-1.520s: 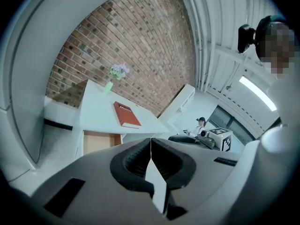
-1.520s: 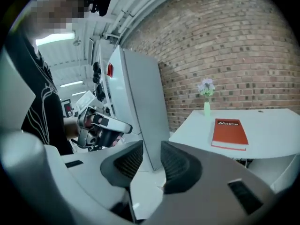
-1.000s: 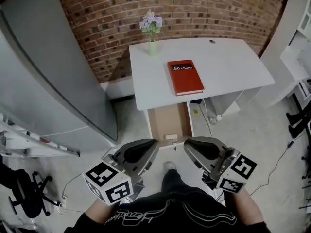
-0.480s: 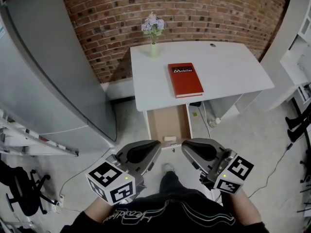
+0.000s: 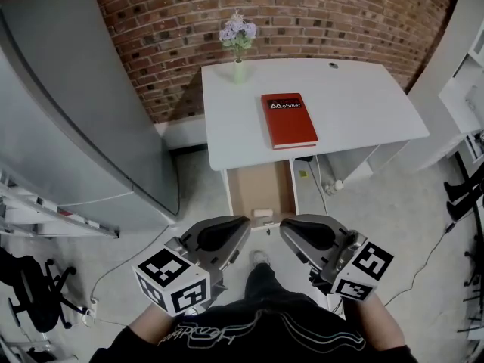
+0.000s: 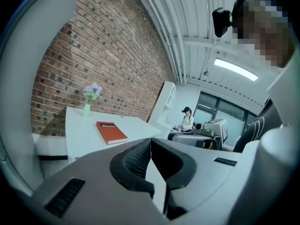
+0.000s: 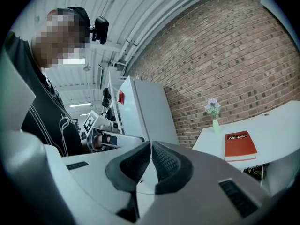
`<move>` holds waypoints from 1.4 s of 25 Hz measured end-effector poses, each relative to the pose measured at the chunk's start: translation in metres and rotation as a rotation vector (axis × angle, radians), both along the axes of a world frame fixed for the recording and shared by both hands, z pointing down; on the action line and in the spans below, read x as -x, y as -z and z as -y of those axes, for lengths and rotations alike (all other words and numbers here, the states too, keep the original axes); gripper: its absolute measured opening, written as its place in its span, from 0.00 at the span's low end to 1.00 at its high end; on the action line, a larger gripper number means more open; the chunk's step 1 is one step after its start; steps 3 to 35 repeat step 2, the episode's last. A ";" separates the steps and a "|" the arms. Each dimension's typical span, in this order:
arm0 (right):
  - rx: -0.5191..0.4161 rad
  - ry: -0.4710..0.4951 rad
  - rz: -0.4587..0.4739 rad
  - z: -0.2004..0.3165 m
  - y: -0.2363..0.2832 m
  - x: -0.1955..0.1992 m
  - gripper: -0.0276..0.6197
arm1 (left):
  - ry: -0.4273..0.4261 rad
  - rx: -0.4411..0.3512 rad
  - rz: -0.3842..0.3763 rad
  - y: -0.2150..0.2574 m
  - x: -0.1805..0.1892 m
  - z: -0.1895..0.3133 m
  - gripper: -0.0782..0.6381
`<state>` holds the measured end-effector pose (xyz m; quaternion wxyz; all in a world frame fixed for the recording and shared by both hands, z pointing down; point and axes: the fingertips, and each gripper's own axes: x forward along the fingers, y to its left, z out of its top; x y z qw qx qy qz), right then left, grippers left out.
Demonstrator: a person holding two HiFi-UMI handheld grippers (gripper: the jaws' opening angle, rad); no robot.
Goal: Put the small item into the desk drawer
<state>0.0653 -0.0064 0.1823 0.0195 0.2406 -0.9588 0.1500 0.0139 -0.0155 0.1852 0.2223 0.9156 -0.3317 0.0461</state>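
Drawer (image 5: 261,184) stands out past the desk (image 5: 355,100) front edge. Small item (image 5: 262,212) lies inside at the drawer's front end. Red book (image 5: 288,119) sits near the desk's front edge. Left gripper (image 5: 242,223) and right gripper (image 5: 283,224) hang side by side just short of the drawer front, over bare floor, both with jaws pressed together and empty.

Back of drawer (image 5: 261,191) hidden under desk (image 5: 355,104) top. Small pale item (image 5: 262,213) at drawer's front end: too small to ID. Grey cabinet (image 5: 68,112) cut off at left edge, black chair (image 5: 34,301) at bottom-left corner, white shelving (image 5: 470,74) at right edge.
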 end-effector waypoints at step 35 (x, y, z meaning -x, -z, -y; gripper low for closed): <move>0.003 -0.001 -0.003 0.005 -0.002 0.000 0.12 | 0.000 0.004 0.001 -0.003 0.000 0.006 0.14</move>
